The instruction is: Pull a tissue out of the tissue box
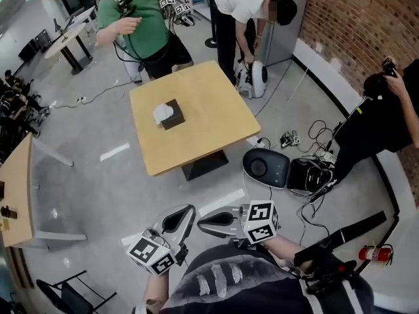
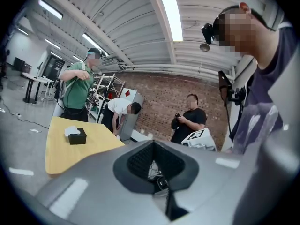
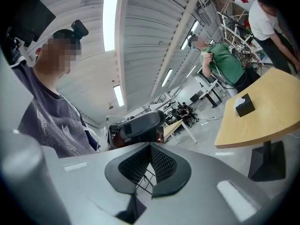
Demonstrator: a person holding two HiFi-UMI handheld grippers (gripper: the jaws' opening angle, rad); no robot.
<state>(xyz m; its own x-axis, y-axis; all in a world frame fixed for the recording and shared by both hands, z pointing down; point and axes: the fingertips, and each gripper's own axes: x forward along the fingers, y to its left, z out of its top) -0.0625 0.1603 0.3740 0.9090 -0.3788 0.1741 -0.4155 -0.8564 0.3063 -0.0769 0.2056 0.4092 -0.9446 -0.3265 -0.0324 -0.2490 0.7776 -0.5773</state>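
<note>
Both tongs are held close to the wearer's chest, well apart from the counter (image 1: 213, 133). Left tongs (image 1: 187, 210): jaws fully together, nothing in them. Right tongs (image 1: 202, 224): jaws also look pad to pad, empty. Bare floor lies between them and the counter's near corner. The tissue box (image 1: 174, 116) is dark and sits left of the counter's centre, nearer the left edge than the right and clear of every edge. A white tissue (image 1: 161, 112) puffs out of its top. My read is we're in the approach and no grasp has started. To do it well, open one tongs before arriving and come in from above the box. Pinch high on the tissue puff, not the box rim. Rest the other tongs, closed, on the box top beside the slot, since the box looks light and will likely lift or slide otherwise. Then pull straight up. Past the far edge there's a person in green (image 1: 134, 18) and another in white (image 1: 245, 8) bent over, so keep the motion tight.
</note>
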